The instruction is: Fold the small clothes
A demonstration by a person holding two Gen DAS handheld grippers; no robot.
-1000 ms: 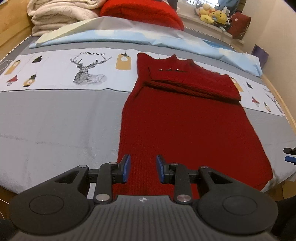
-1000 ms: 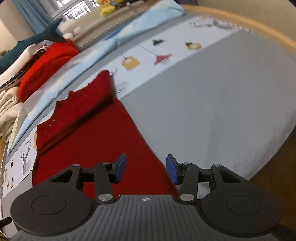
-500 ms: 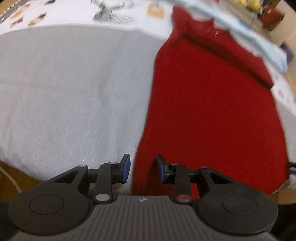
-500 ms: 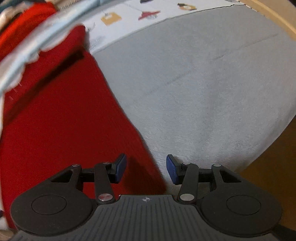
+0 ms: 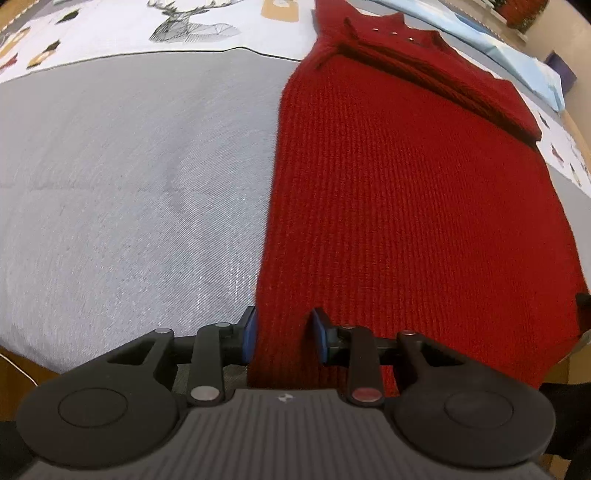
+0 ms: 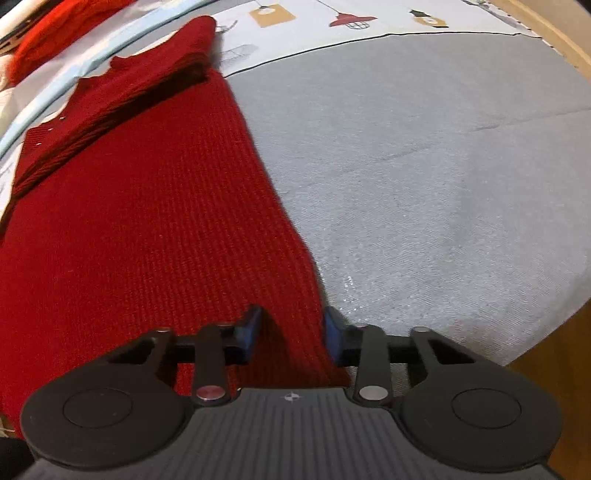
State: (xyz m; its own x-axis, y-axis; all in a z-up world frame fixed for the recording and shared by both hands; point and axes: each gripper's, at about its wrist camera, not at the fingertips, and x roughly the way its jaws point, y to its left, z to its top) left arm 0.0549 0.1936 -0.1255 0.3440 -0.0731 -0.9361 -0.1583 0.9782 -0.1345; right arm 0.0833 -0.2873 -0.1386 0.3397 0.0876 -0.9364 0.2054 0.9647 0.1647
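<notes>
- I see the red knit sweater [image 5: 406, 192] lying flat on the grey bedspread [image 5: 129, 177], its hem at the bed's near edge and its neckline toward the printed white band [image 5: 110, 33] farther up the bed.
- Its sleeves are folded across the chest, forming a darker ridge near the collar.
- My left gripper [image 5: 283, 334] sits at the hem's left corner; its jaws stand apart with the sweater's left edge between the blue pads [image 5: 249, 334], nothing clamped.
- My right gripper [image 6: 291, 332] sits at the hem's right corner, jaws likewise spread, the sweater's [image 6: 147, 221] right edge running between the pads [image 6: 332, 338].
- In the right wrist view, the bedspread [image 6: 424, 166] stretches bare to the right of the sweater, with a wooden bed rim [image 6: 561, 33] at the far corner.
</notes>
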